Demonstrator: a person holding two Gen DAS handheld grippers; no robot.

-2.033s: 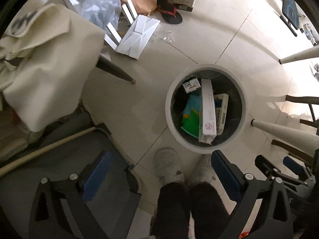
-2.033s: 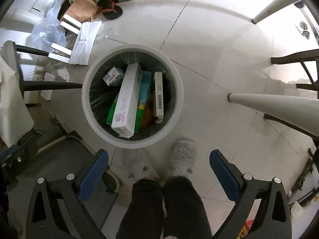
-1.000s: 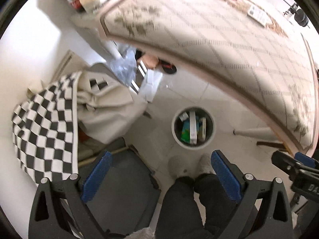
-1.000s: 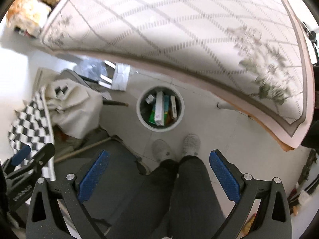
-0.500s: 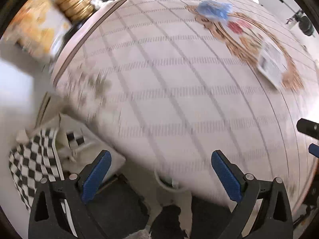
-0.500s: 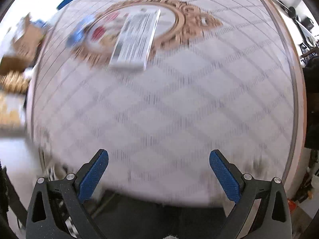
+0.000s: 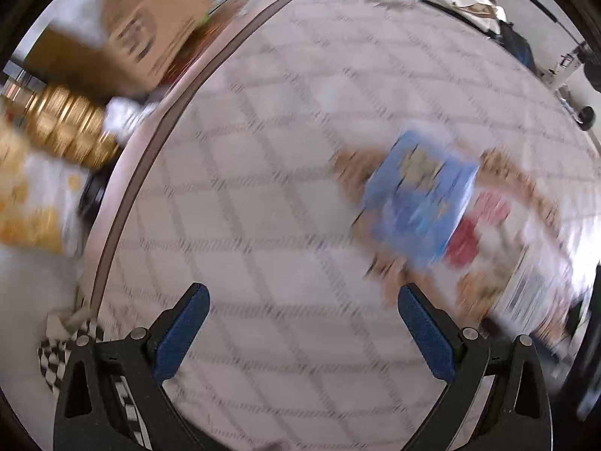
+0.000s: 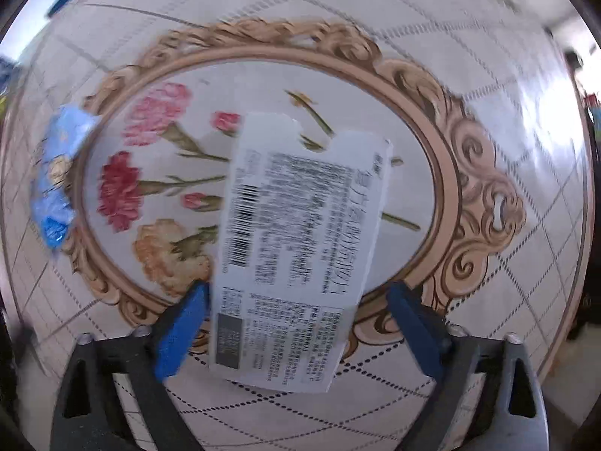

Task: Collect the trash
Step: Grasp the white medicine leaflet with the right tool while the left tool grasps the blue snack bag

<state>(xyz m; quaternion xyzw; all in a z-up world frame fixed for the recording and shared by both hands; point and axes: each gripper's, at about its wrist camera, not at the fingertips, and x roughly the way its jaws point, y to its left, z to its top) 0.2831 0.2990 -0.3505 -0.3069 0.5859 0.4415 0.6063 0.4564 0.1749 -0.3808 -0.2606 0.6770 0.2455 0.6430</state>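
Note:
A flat white printed carton point(image 8: 296, 248) with a barcode lies on the round table's flower medallion point(image 8: 157, 173). My right gripper point(image 8: 296, 323) is open, its blue pads either side of the carton's near end, apart from it. A blue packet point(image 7: 420, 195) lies on the medallion's left rim; it also shows in the right wrist view point(image 8: 56, 173). My left gripper point(image 7: 304, 330) is open and empty above the tablecloth, the blue packet ahead to its right. The white carton shows blurred at the left wrist view's right edge point(image 7: 533, 289).
The round table point(image 7: 263, 206) has a diamond-patterned cloth and a brown rim. Beyond its left edge are a cardboard box point(image 7: 124, 34), a gold ribbed object point(image 7: 64, 127) and a checkered cloth point(image 7: 56, 353).
Both grippers rose from over the floor trash bin to above the table. Over the last half second they moved in close to the medallion, the right one around the white carton.

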